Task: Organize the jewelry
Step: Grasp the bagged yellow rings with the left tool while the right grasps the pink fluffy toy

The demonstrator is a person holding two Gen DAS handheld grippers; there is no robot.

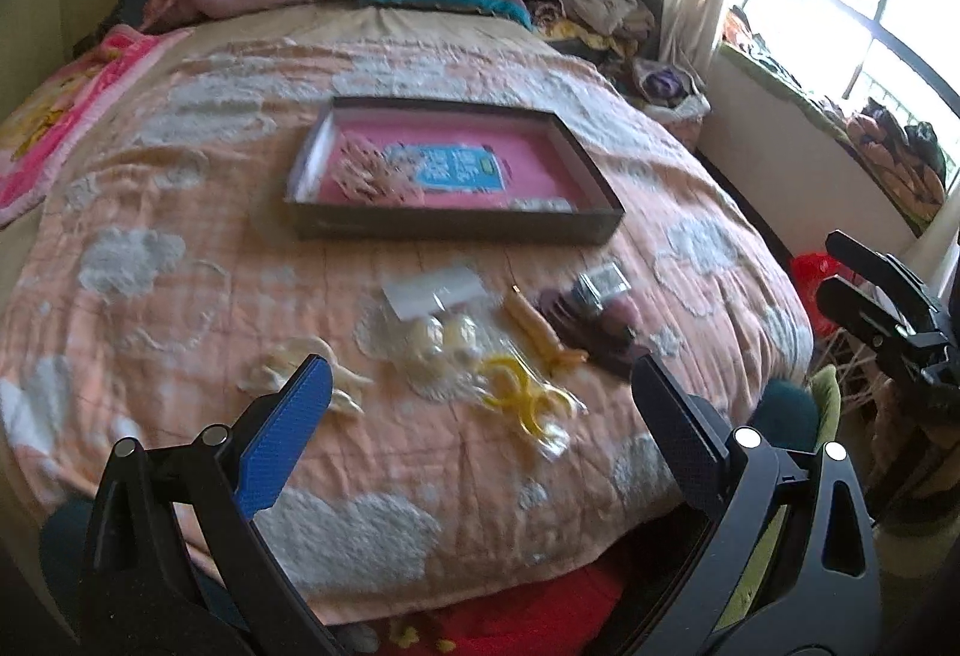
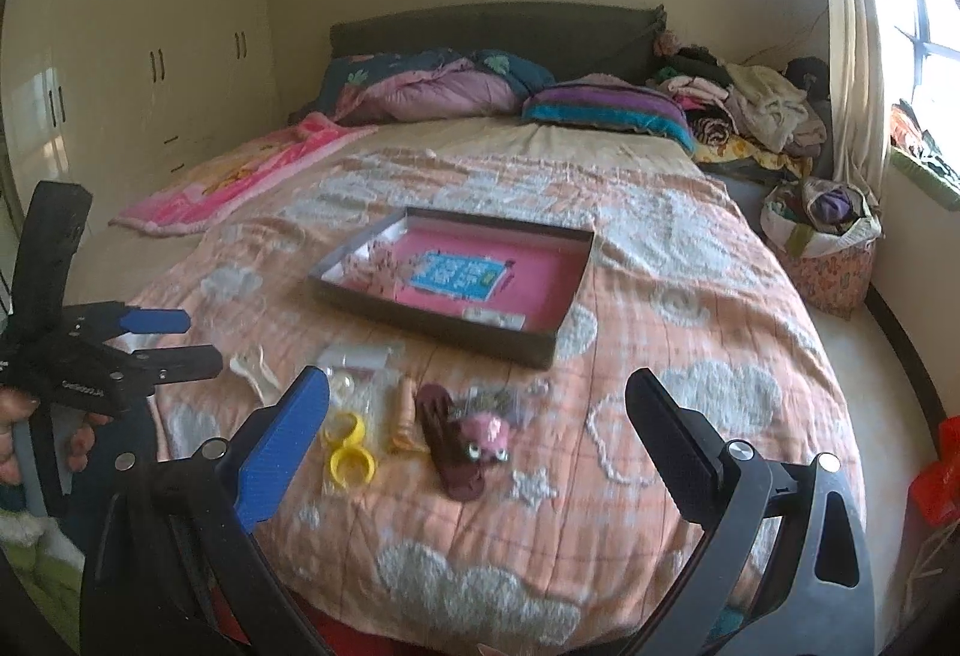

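- The jewelry pieces [image 2: 420,416], among them yellow rings [image 2: 348,452], lay loose near the bed's front edge, probably waiting for sorting.
- The open box [image 2: 456,278] stood at the middle of the bed [image 2: 690,416], with free cover around it.
- The left gripper [image 1: 480,404] and the right gripper [image 2: 480,416] both hovered with fingers apart, holding nothing.

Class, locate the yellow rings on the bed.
In the right wrist view the yellow rings lie on the bedspread, near its front edge, left of the orange piece.
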